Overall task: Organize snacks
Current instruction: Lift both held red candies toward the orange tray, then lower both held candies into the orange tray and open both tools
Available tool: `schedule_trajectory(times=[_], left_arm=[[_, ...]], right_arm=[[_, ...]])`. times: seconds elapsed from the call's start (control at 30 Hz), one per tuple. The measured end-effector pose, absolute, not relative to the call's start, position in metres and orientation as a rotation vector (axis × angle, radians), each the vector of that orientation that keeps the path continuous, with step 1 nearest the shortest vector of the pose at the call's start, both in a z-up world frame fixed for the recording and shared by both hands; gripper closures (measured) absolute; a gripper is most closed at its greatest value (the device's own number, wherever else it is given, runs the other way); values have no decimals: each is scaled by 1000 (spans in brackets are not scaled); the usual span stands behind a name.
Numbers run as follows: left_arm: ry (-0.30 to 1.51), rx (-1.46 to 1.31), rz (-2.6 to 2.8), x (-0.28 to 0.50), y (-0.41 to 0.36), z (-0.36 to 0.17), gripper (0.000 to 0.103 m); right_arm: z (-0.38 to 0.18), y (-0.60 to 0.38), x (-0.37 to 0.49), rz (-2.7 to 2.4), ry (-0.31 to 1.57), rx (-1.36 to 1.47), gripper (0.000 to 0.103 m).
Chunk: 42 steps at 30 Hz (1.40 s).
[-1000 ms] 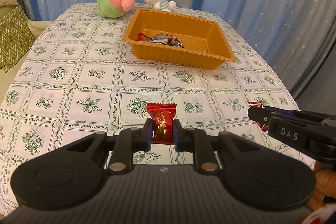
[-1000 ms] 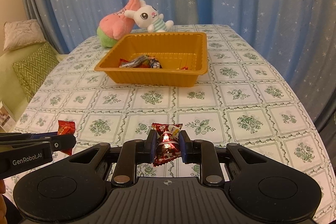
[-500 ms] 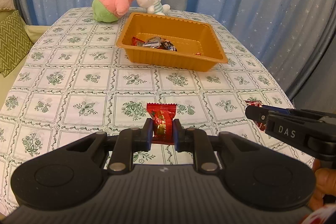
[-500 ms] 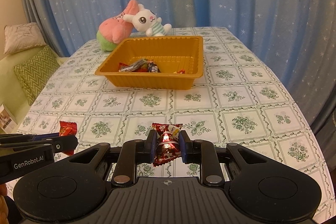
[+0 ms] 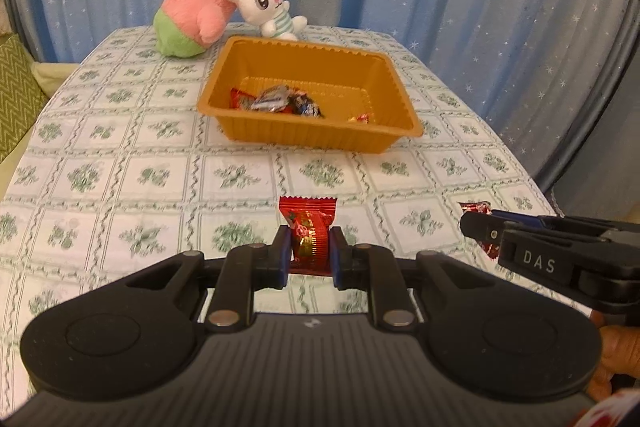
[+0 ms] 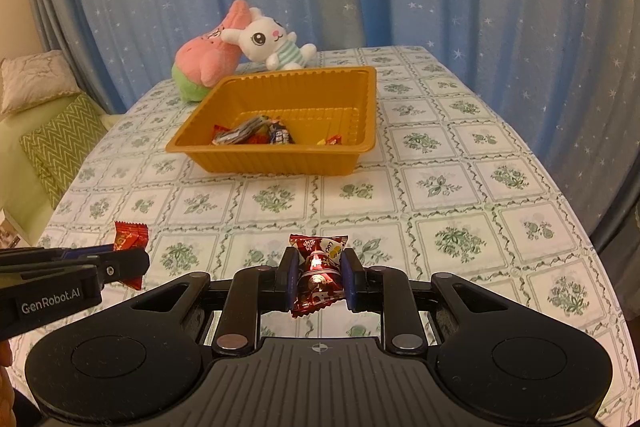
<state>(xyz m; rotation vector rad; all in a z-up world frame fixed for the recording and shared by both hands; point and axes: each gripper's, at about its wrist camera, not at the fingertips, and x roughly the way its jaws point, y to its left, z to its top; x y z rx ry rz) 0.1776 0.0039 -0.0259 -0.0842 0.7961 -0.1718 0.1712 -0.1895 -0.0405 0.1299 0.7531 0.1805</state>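
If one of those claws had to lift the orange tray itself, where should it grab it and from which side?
Probably by the flat lip of the orange tray at its near right corner, coming down from above so that one finger goes inside the wall and one outside. The walls slope and the tray is far wider than the jaws, and that corner holds only one small sweet. Both grippers are full now.

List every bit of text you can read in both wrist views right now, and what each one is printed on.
"DAS": side of the right hand-held gripper, seen in the left wrist view.
"GenRobot.AI": side of the left hand-held gripper, seen in the right wrist view.
Print on the red candy and the dark red snack packet: too small to read.
Wrappers in the orange tray: too blurred.
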Motion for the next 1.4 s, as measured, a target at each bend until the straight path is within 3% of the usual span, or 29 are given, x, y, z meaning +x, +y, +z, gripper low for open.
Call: schedule_trajectory(times=[1.4], left_arm=[[763,-37,-281,342,0,4,86]], right_arm=[[1,-197,333,227,742,156,80]])
